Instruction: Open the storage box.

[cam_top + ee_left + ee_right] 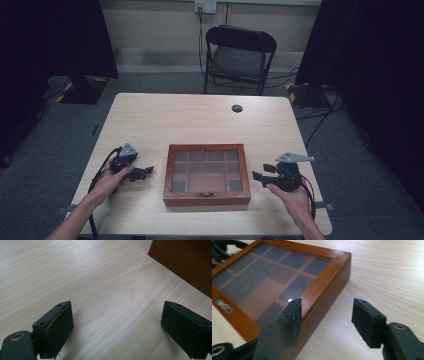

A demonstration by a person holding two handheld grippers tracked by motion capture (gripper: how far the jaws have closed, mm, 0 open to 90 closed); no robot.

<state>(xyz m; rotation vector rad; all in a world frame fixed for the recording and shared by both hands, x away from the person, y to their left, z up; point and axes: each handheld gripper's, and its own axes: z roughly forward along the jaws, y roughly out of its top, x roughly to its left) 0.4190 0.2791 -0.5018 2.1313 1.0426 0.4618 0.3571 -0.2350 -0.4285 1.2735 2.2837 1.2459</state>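
A brown wooden box (207,174) with a glass lid divided into several compartments lies shut on the table, its metal clasp (205,194) facing the near edge. My left gripper (145,172) hovers open just left of the box, jaws pointing at its left wall (185,262). To the right of the box my right gripper (262,173) is open, jaws aimed at the box's right side (322,302). Nothing sits between either pair of jaws. The glass lid (262,282) and clasp (222,304) show close up in the right gripper view.
The light wooden table (200,120) has a black cable grommet (237,108) near its far edge. A black folding chair (237,57) stands behind the table. Cables trail on the grey carpet at the right.
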